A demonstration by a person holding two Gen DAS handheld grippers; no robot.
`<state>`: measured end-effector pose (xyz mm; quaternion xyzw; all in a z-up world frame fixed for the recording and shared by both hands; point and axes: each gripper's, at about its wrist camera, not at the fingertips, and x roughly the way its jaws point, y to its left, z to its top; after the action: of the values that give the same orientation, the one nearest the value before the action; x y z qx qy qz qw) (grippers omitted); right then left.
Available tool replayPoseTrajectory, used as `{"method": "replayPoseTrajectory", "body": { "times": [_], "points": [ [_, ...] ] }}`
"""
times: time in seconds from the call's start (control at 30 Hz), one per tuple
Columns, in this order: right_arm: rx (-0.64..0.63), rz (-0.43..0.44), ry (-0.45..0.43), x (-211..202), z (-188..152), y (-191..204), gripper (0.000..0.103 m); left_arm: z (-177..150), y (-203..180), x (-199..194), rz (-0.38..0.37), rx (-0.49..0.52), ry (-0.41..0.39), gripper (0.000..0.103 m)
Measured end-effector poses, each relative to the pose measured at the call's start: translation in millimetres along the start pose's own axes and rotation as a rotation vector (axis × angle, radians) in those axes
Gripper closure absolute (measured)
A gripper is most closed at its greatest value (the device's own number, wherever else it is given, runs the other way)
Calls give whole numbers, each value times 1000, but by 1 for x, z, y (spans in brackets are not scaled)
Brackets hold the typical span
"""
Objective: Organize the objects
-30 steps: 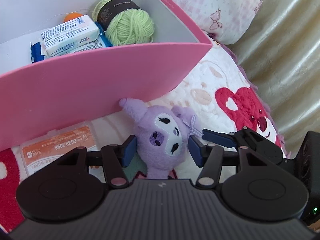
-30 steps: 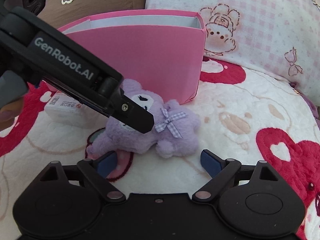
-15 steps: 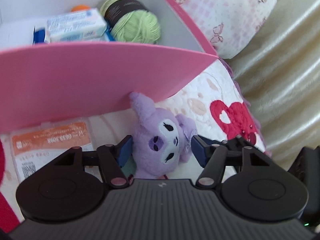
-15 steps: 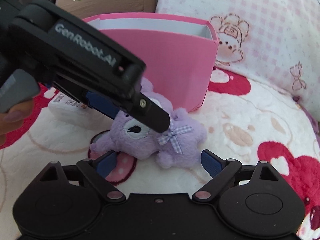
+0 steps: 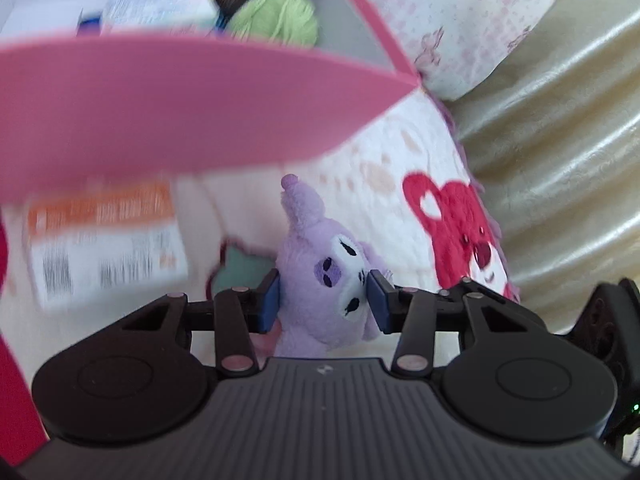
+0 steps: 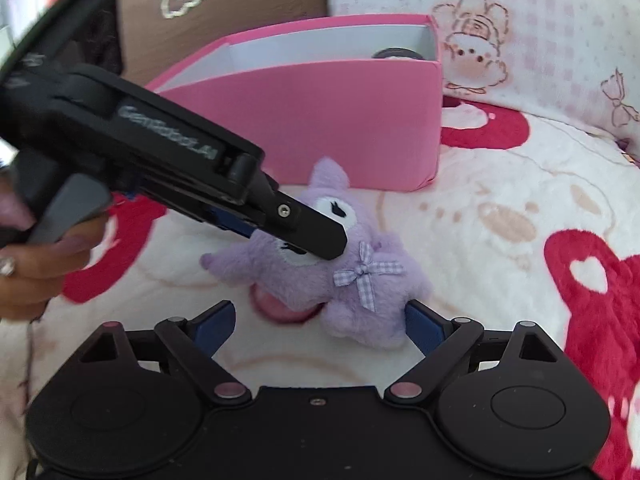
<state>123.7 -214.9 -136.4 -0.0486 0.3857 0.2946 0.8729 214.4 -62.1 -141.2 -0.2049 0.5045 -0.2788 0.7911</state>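
Observation:
A purple plush toy [image 5: 320,276] with a white face and a checked bow lies on the blanket in front of a pink box [image 5: 168,104]. My left gripper [image 5: 326,300] is shut on the plush toy's head, its blue pads pressing both sides. In the right wrist view the left gripper's finger [image 6: 304,228] crosses the plush toy [image 6: 360,292] at its face. My right gripper [image 6: 320,324] is open just in front of the toy, not touching it. The pink box [image 6: 320,120] stands behind.
The box holds a green yarn ball [image 5: 276,12], a white packet [image 5: 160,8] and other small items. An orange-and-white packet [image 5: 104,240] lies on the blanket left of the toy. A pink checked pillow [image 6: 520,20] and a brown cushion [image 6: 208,8] lie behind; a cream curtain [image 5: 560,140] hangs right.
My left gripper's jaws have closed from wide open onto the plush toy's head, and the toy has shifted with it. My right gripper stays open.

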Motion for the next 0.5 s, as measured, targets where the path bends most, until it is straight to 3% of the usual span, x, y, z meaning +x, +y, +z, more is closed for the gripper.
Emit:
{"method": "replayPoseTrajectory", "body": {
  "times": [0.07,0.17,0.3,0.4,0.5],
  "points": [
    [2,4,13,-10,-8,0,10,-7,0,2,-19,-29,44,62],
    [57,12,34,-13,-11,-4,11,-17,-11,8,43,28,60,62],
    [183,29,68,-7,-10,-14,10,-21,-19,4,107,61,29,57],
    [293,53,105,0,-14,-24,10,-23,-23,-1,217,125,-32,51],
    [360,67,78,0,-17,-31,10,-22,-24,-2,216,153,-35,53]
  ]
}}
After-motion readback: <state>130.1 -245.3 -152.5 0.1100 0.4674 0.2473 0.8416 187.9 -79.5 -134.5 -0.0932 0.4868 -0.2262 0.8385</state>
